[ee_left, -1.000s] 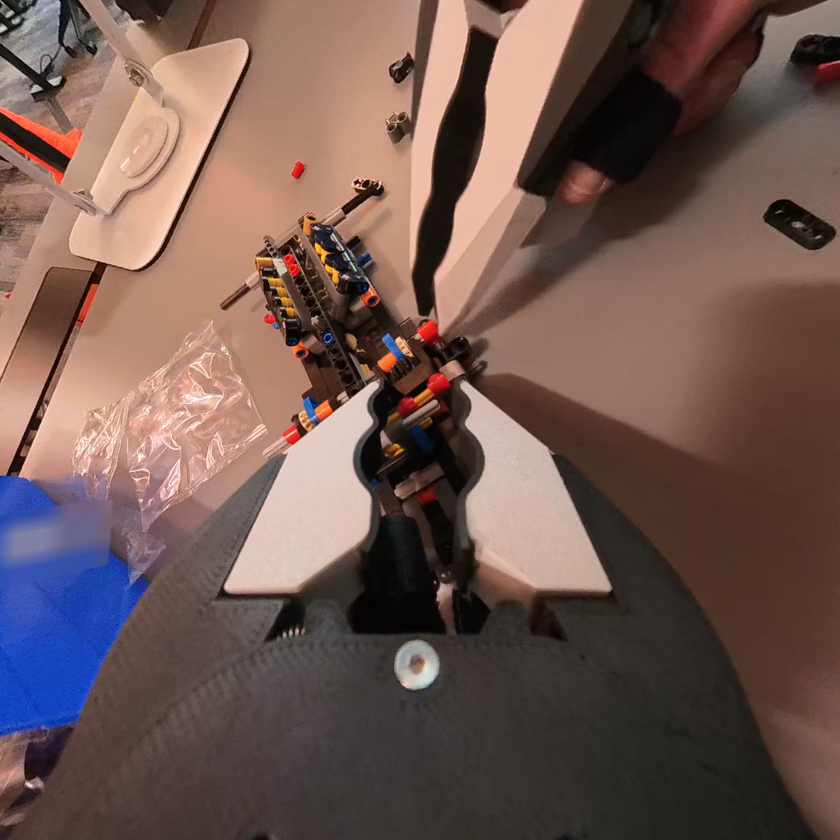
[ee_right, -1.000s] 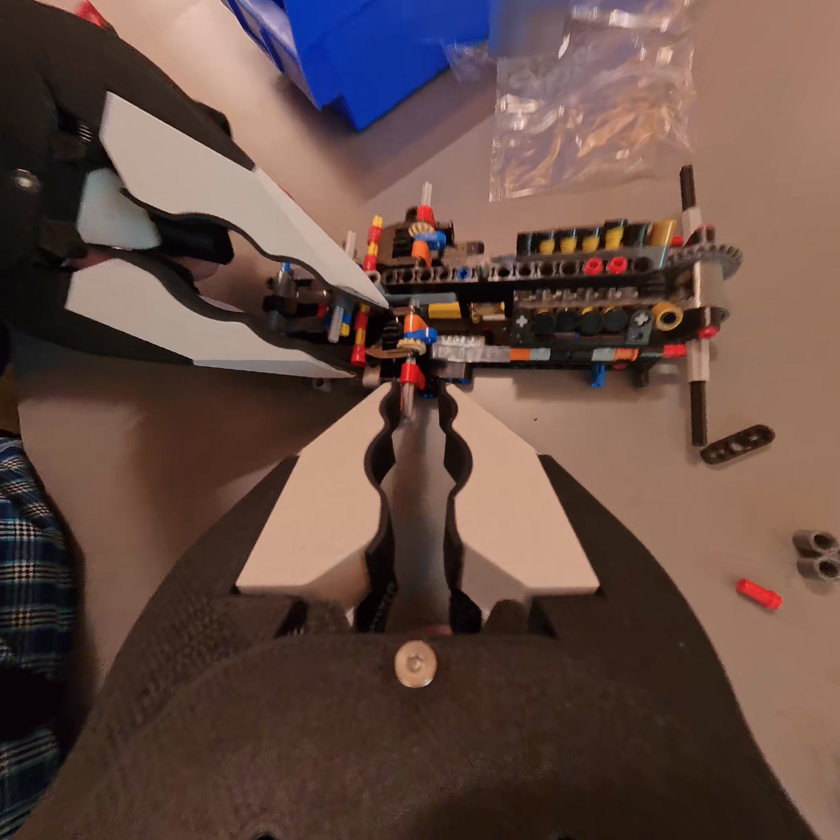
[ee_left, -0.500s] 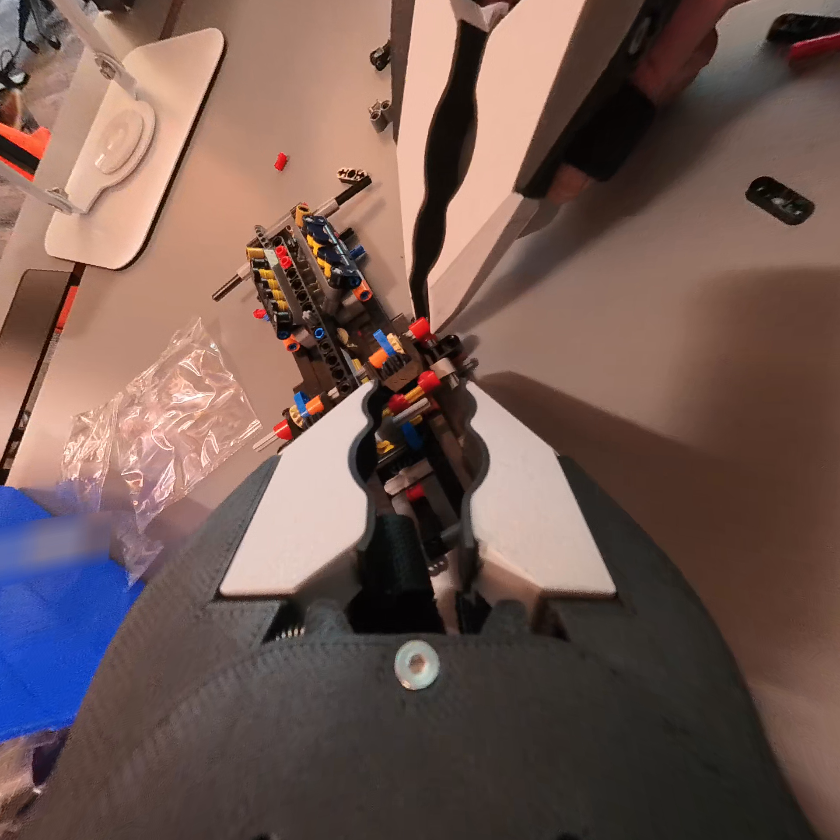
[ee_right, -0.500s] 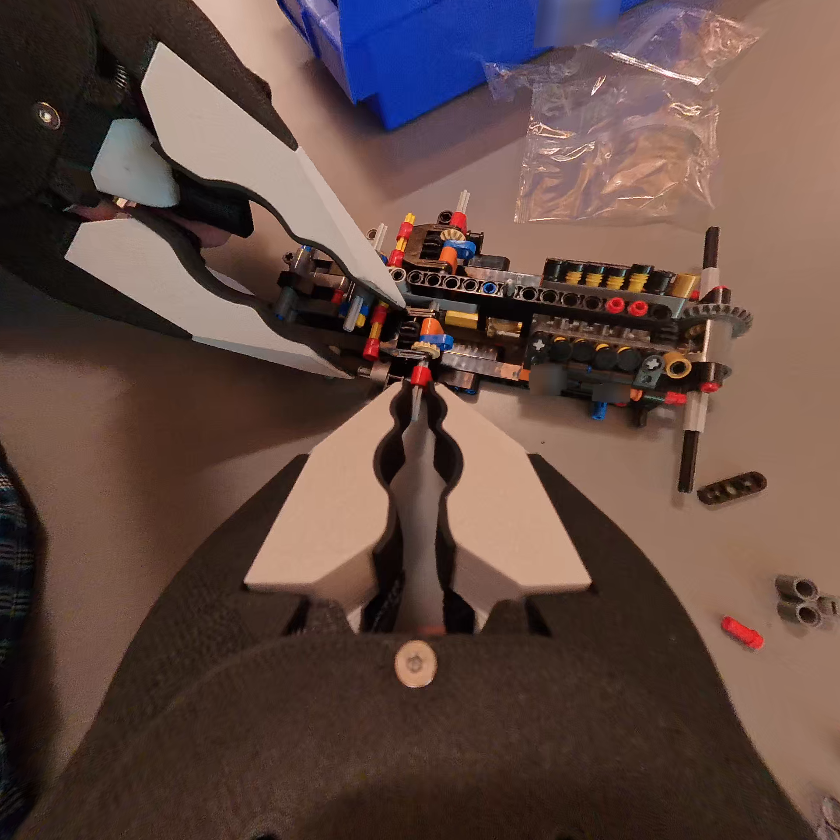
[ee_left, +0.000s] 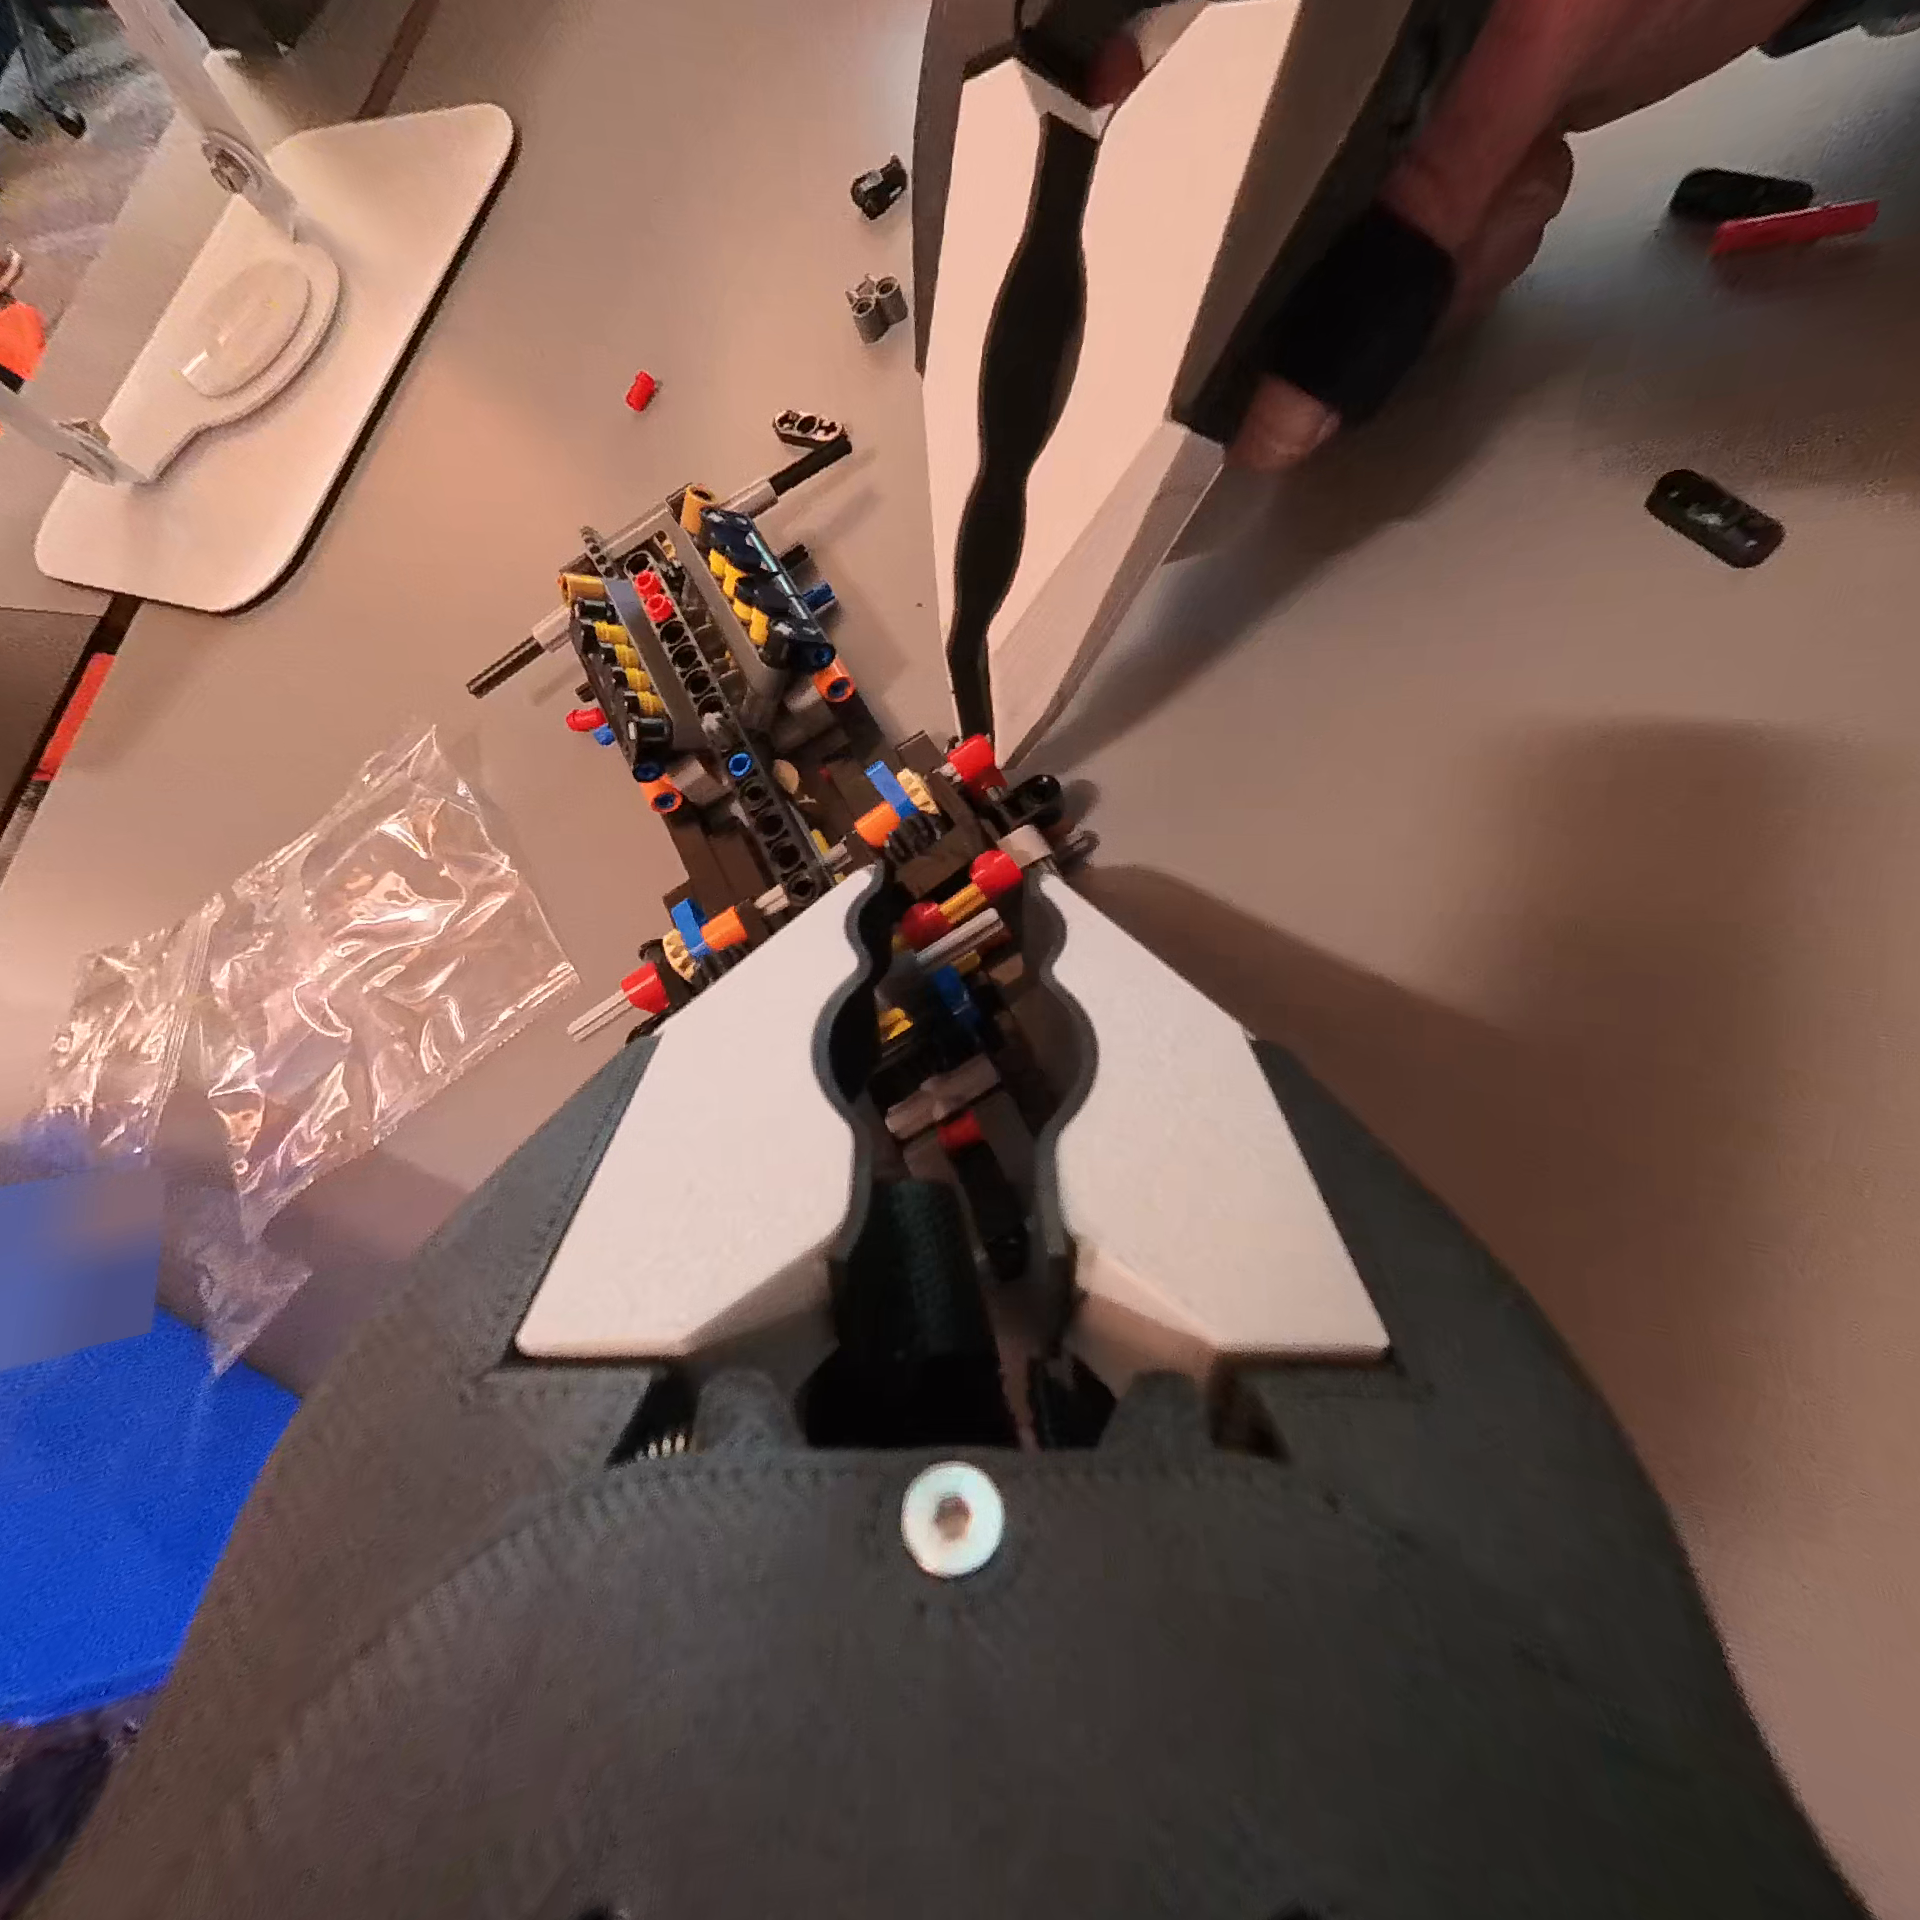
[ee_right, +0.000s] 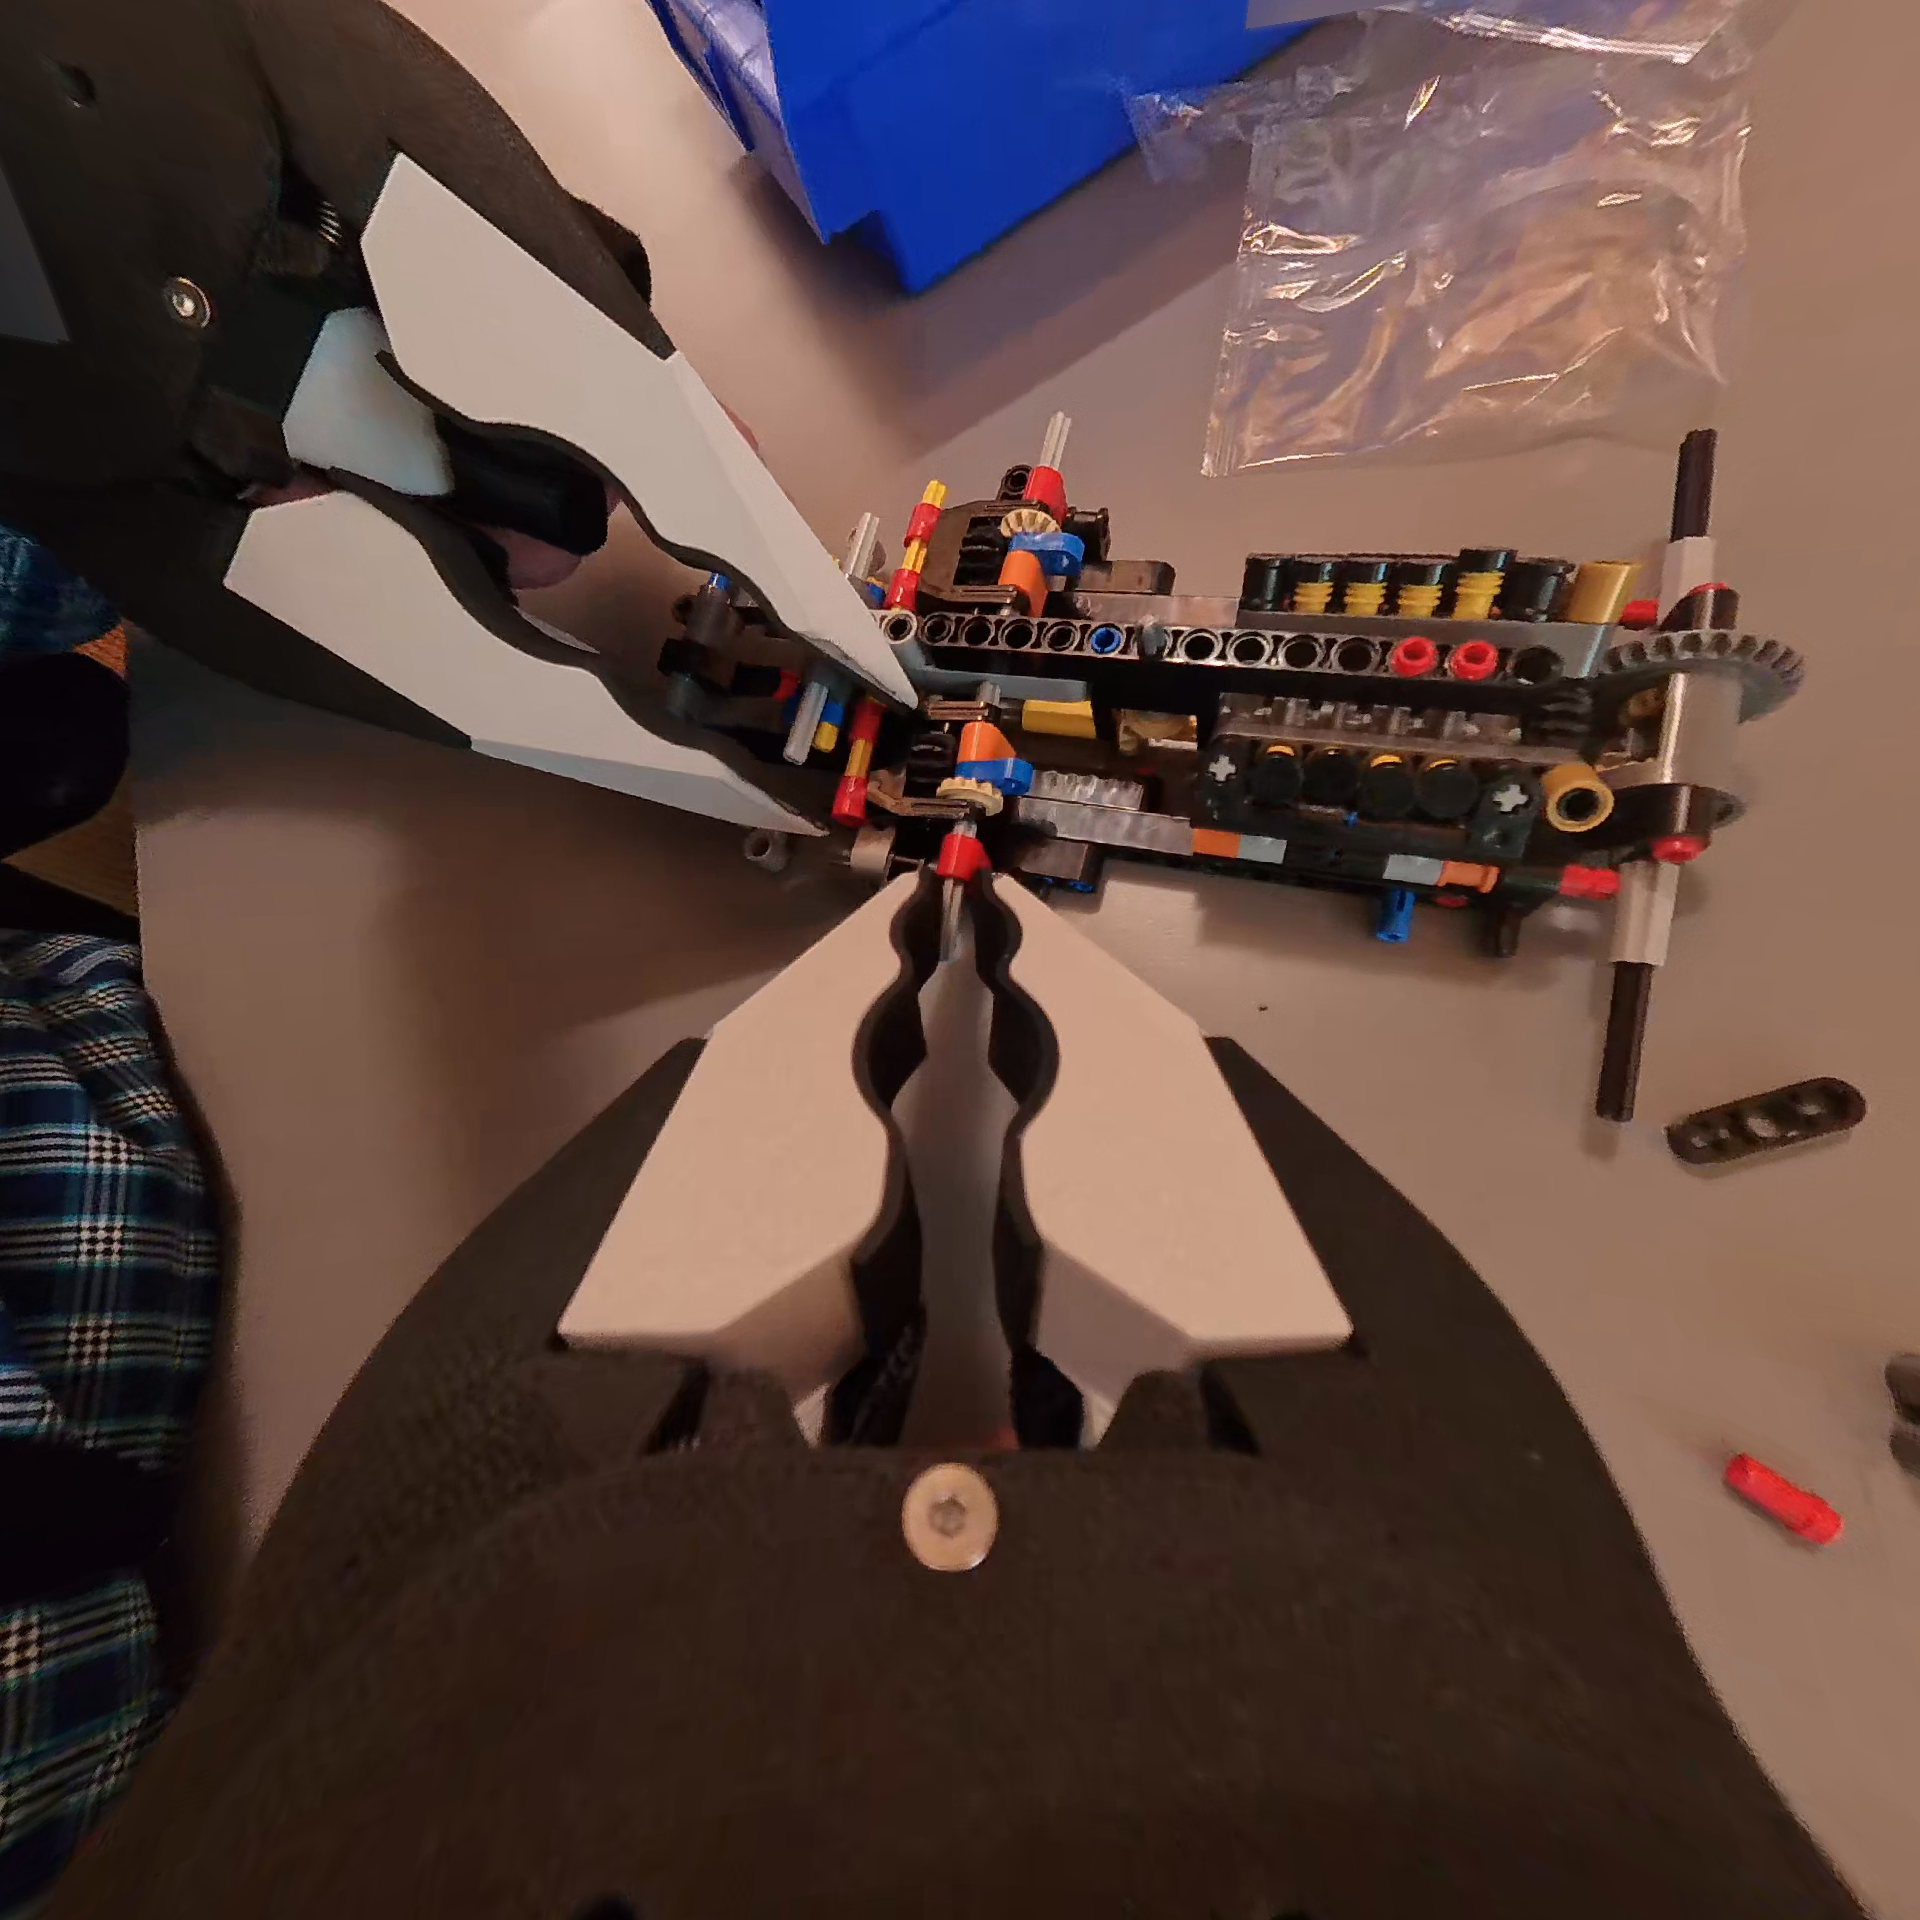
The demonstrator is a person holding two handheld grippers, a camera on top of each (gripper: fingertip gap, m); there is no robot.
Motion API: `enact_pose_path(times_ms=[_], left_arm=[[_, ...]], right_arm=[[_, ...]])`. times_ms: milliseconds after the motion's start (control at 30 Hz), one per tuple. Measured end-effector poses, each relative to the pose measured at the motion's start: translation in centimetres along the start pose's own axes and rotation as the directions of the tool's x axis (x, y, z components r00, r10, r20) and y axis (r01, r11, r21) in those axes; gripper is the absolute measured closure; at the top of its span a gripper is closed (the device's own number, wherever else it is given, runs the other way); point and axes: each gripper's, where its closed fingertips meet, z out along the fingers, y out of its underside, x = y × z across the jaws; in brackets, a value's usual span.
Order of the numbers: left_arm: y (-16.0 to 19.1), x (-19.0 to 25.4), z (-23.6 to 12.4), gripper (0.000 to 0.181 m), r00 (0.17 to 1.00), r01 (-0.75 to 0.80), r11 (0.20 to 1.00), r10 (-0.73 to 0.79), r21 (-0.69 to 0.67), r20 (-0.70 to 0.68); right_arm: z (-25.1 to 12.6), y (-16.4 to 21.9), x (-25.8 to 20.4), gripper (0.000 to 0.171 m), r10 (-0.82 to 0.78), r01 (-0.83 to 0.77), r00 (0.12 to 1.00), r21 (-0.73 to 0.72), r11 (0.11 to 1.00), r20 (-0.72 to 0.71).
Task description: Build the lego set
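A long Lego Technic model [ee_right: 1299, 707] of black beams, yellow, red and orange parts, with a grey gear at its far end, lies on the tan table [ee_right: 1299, 1091]. My left gripper [ee_left: 956, 894] is shut on the model's near end [ee_left: 727, 665]; it also shows in the right wrist view [ee_right: 862, 758]. My right gripper [ee_right: 954, 885] is shut on a thin grey axle [ee_right: 951, 920] with a red bush [ee_right: 961, 854] that sticks out of the model's side. In the left wrist view the right gripper [ee_left: 982, 727] comes down from the top onto that red bush [ee_left: 971, 756].
A clear plastic bag [ee_right: 1475, 260] and a blue bin [ee_right: 966, 125] lie behind the model. Loose parts: a black three-hole beam [ee_right: 1766, 1132], a red pin [ee_right: 1782, 1496], a grey connector [ee_left: 878, 307], a black piece [ee_left: 1714, 516]. A white stand base [ee_left: 260, 343] sits at the far left. The grippers are tip to tip, or close to it.
My right gripper has moved in and its fingers have narrowed around the grey axle below the red bush. My left gripper has kept its hold on the model.
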Motion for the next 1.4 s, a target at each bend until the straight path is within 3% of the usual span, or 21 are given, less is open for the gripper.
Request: enact_pose_path(times_ms=[267,833,1400], left_arm=[[0.17,0.57,-0.13,0.146,0.999,-0.044,0.999,0.045,0.006,-0.028],[0.14,0.37,0.06,0.154,0.995,-0.092,0.996,0.093,-0.017,0.032],[0.04,0.52,0.17,0.159,0.996,-0.072,0.997,0.072,0.001,0.049]], right_arm=[[0.06,-0.01,-0.03,0.168,-0.003,0.003,1.000,-0.002,1.000,0.008],[0.09,0.08,-0.11,0.167,-0.064,0.064,0.998,-0.017,0.998,-0.005],[0.17,0.10,-0.14,0.167,0.004,-0.002,0.999,-0.036,0.999,0.044]])
